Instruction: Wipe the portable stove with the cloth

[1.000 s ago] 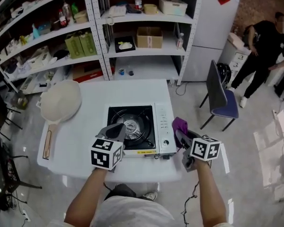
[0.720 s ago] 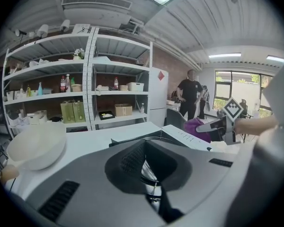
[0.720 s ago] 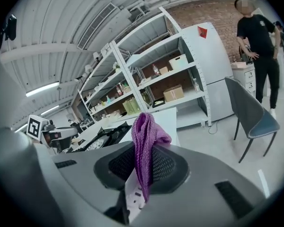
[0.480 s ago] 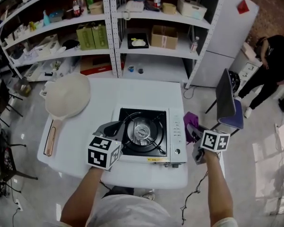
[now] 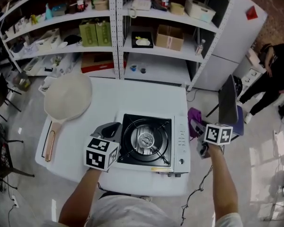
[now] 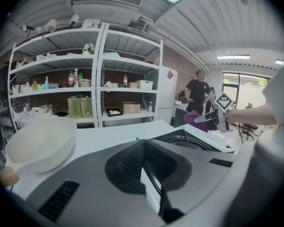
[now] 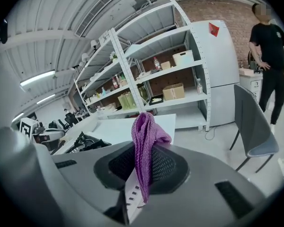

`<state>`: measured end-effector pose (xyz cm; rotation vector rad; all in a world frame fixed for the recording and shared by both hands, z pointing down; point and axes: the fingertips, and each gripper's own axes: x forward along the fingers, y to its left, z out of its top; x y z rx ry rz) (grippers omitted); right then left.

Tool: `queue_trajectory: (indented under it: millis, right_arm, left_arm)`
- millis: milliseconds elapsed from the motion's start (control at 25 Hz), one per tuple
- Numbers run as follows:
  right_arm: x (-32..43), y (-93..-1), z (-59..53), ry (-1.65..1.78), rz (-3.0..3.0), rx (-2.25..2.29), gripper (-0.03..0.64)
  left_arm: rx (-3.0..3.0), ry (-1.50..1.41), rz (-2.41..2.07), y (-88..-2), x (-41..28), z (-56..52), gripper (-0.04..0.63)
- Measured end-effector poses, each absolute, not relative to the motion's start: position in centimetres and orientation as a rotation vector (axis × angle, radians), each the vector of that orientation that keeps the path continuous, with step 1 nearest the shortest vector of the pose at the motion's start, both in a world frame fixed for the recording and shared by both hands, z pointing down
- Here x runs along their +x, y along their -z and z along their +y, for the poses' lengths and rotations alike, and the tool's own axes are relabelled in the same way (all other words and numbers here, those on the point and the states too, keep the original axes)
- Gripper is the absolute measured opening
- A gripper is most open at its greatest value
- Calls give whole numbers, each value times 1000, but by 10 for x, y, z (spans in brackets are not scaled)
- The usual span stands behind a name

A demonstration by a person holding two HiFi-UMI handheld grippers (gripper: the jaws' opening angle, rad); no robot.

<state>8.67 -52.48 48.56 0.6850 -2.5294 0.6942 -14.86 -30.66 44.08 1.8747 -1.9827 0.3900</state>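
The white portable stove (image 5: pixel 181 141) with a black burner top sits on the white table (image 5: pixel 132 96), at its near right. My right gripper (image 5: pixel 195 126) hangs just off the table's right edge beside the stove, shut on a purple knitted cloth (image 5: pixel 194 115) (image 7: pixel 144 141) that sticks up from its jaws. My left gripper (image 5: pixel 111 129) rests at the stove's left side, jaws shut with nothing between them (image 6: pixel 154 193). In the left gripper view the stove (image 6: pixel 199 138) lies ahead on the right.
A cream pan (image 5: pixel 66 98) with a wooden handle lies upside down at the table's left. Metal shelves (image 5: pixel 118 32) stand behind the table. A blue chair (image 5: pixel 229 108) stands to the right, and a person (image 5: pixel 274 65) in black stands further right.
The head view has shifted, so the stove and table sit more central. My right gripper with the cloth has drifted slightly right, off the table's edge. The left gripper stays by the stove.
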Motion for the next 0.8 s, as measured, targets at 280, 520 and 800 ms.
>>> queue_trajectory:
  millis: [280, 520, 800]
  right_arm:
    - [73, -492, -539, -667, -2496, 627, 62]
    - [78, -491, -552, -396, -2396, 507, 61]
    - [61, -466, -588, -129, -2264, 417, 62]
  left_arm:
    - [1886, -384, -1948, -452, -152, -317, 3]
    - [1875, -380, -1944, -458, -159, -320, 3]
    - [1852, -338, -1972, -450, -172, -320, 4]
